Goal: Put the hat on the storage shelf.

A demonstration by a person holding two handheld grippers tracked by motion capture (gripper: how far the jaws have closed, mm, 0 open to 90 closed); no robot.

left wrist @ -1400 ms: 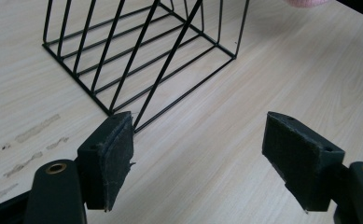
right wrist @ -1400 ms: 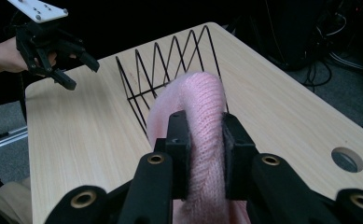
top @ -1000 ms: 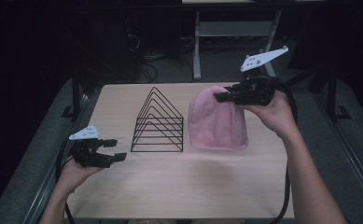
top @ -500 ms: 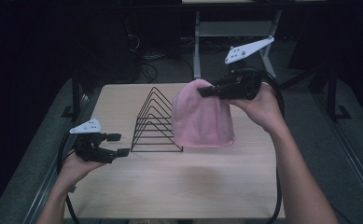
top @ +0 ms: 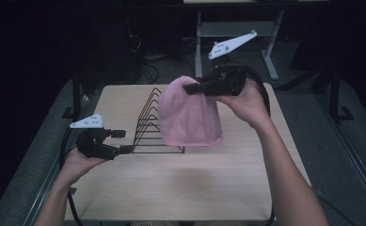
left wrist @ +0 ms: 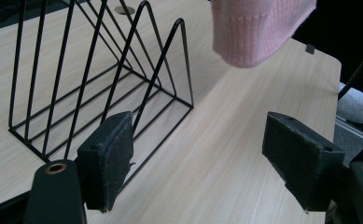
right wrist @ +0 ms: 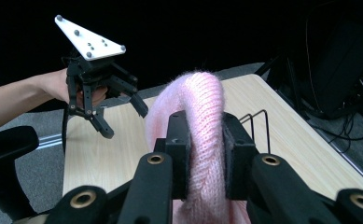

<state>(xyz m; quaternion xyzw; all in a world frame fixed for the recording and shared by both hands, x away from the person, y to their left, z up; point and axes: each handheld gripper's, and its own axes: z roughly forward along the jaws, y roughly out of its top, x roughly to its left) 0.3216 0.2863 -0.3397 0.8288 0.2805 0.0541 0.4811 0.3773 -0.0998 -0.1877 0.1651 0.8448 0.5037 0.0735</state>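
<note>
Pink knit beanie (top: 190, 115) hangs at frame centre, pinched at its crown by the right gripper (top: 192, 88), just right of the wire rack (top: 155, 125). The left gripper (top: 121, 141) (jaws wide, empty) waits lower left. Likely next: lowering it over 1 prong.

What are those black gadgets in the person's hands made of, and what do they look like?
Each is a black framework. The left gripper and right gripper each carry a pale three-cornered plate on top, with brass-coloured rivets, dark padded jaws and a trailing black cable. Both forearms are bare, no sleeves.
</note>
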